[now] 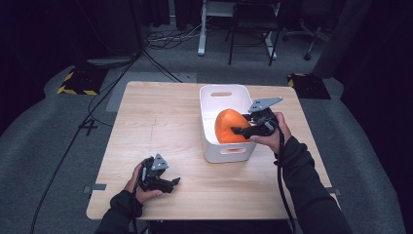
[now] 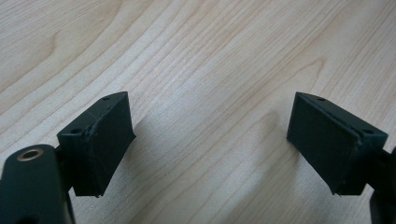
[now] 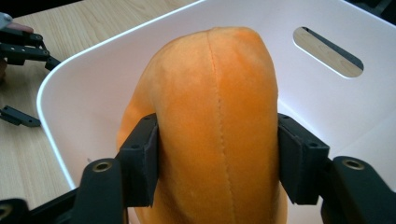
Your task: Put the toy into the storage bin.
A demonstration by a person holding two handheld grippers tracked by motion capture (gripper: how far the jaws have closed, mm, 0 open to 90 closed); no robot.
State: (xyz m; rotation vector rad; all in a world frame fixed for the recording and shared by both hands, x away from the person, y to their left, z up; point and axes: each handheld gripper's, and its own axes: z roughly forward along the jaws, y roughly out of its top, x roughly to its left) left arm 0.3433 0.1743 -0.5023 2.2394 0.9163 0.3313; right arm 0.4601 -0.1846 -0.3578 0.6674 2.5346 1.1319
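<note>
Orange plush toy (image 3: 215, 126) sits pinched in the right gripper (image 3: 219, 158), partly inside the white bin (image 1: 209, 146). Lower it fully before releasing. Left gripper (image 2: 210, 144) rests spread on the table (image 1: 156, 122), left of the bin.

1. The orange plush toy (image 3: 219, 126) occupies most of the near half of the white bin (image 1: 209, 141); its far half, by the handle slot (image 3: 327, 51), stays open.
2. The right gripper (image 1: 242, 130) spans the bin's right rim, blocking entry there.
3. The table (image 1: 156, 122) left of the bin lies bare, offering free passage.
4. The left gripper (image 1: 174, 183) rests near the front edge, well apart from the bin.
</note>
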